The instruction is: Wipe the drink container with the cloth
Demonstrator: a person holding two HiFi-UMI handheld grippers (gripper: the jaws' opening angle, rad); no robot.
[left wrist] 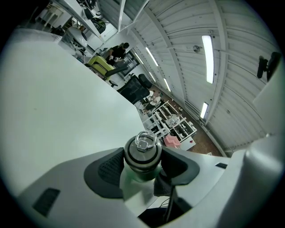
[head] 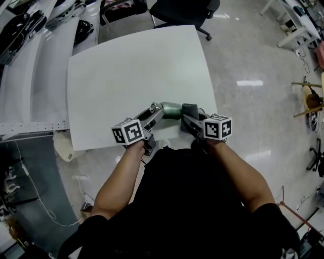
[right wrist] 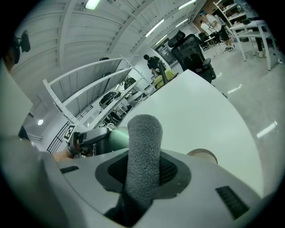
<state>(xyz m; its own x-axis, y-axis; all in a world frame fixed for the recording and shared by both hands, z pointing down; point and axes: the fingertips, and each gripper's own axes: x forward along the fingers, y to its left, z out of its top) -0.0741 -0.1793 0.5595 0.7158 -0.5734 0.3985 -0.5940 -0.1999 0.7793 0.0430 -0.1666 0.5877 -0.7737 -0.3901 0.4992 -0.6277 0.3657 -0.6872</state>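
At the near edge of the white table (head: 136,66), close to the person's body, the green drink container (head: 171,110) is gripped lying sideways by the left gripper (head: 156,111), and a roll of grey cloth (head: 190,107) is clamped in the right gripper (head: 191,116) just beside it. The container's dark lid with its clear ring is shown only in the left gripper view, the cloth's fuzzy nap only in the right gripper view. Whether cloth and container touch cannot be made out, and beyond the table a black office chair (head: 185,12) is cut off by the frame
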